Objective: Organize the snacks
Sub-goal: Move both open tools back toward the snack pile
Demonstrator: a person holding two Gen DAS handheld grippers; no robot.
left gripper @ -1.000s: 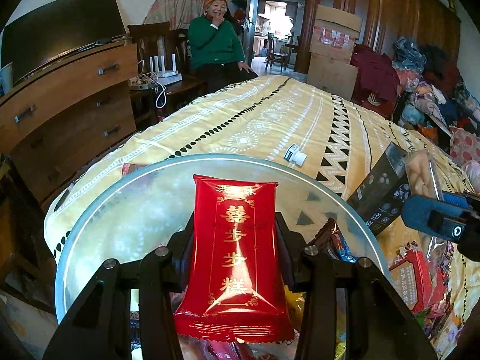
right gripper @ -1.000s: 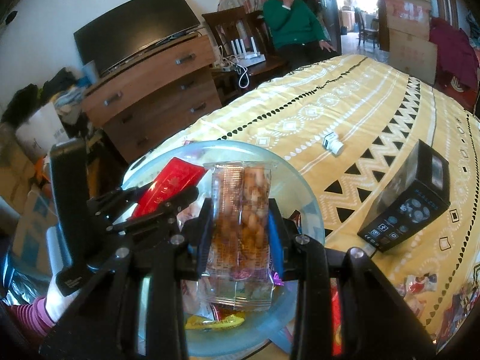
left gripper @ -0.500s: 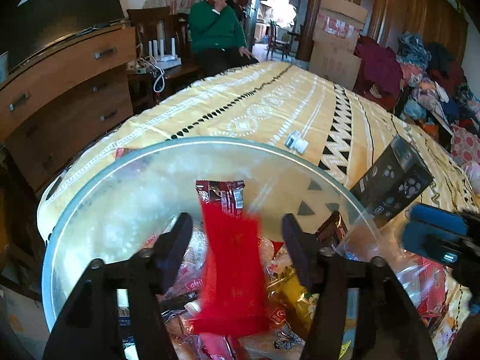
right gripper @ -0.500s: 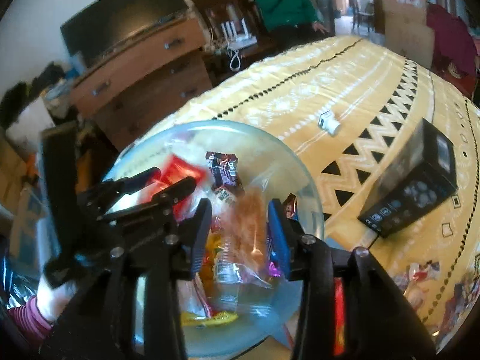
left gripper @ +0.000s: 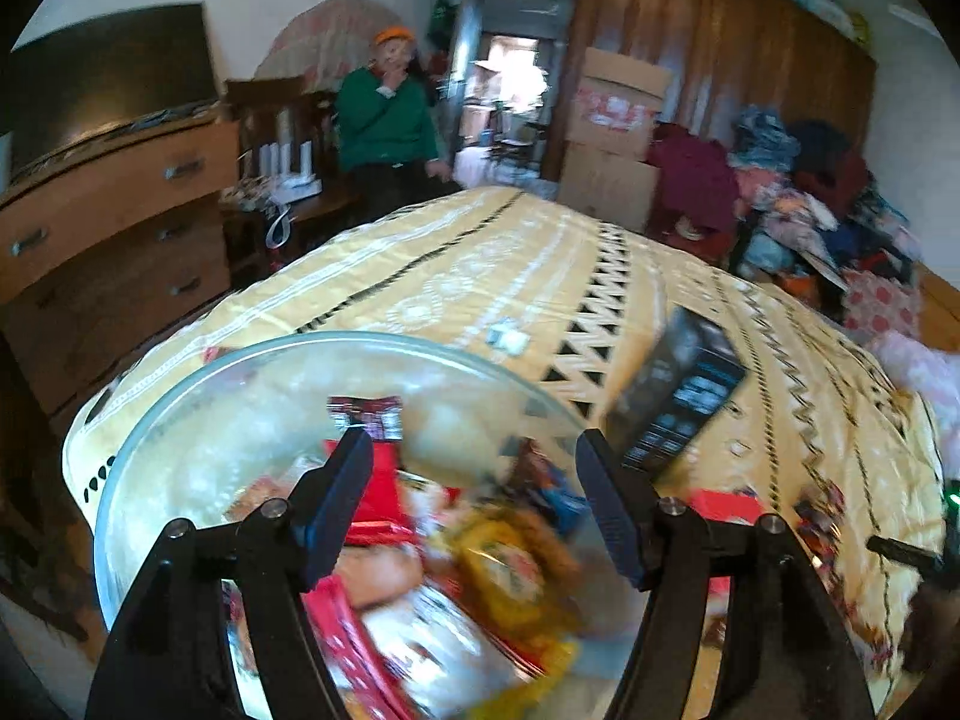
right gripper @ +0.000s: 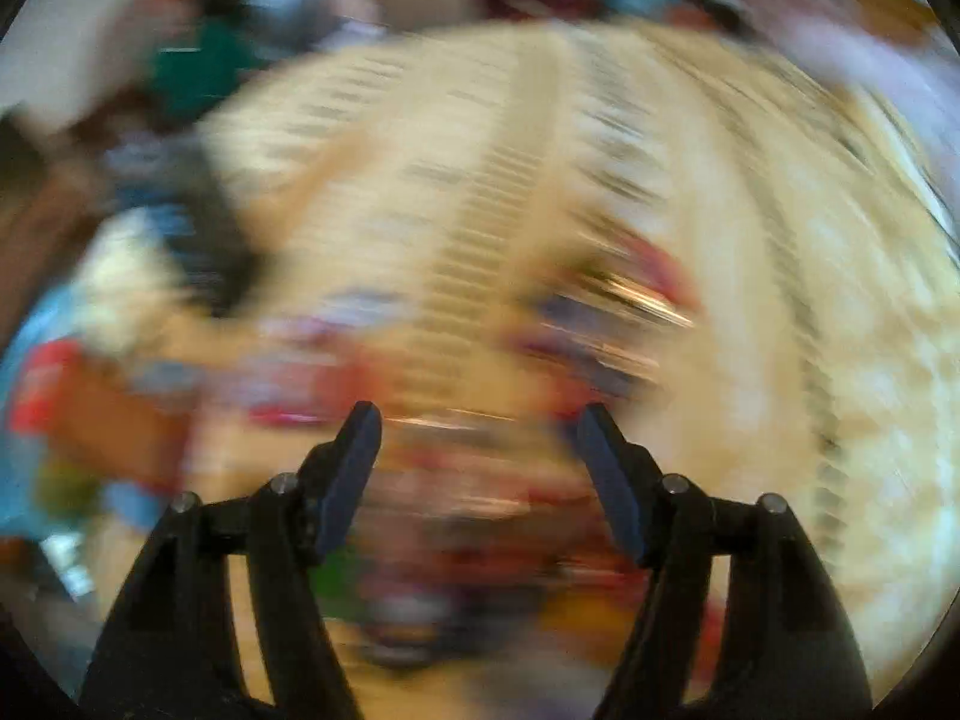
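Observation:
A clear glass bowl (left gripper: 198, 396) sits at the near end of the yellow patterned table and holds several snack packets. The red packet (left gripper: 378, 486) lies in the bowl among them, next to a yellow packet (left gripper: 504, 564). My left gripper (left gripper: 474, 450) is open and empty just above the bowl. My right gripper (right gripper: 480, 420) is open and empty; its view is badly blurred, with only smeared loose packets (right gripper: 606, 300) on the yellow cloth showing.
A black box (left gripper: 678, 402) stands on the table right of the bowl. Loose snacks (left gripper: 720, 504) lie at the near right. A small white item (left gripper: 507, 336) lies beyond the bowl. A seated person (left gripper: 384, 126), a wooden dresser (left gripper: 108, 228) and piled clothes surround the table.
Both grippers opened and dropped their packets into the bowl: the left the red packet, the right the clear peanut packet. The right gripper then swung fast to the right, away from the bowl.

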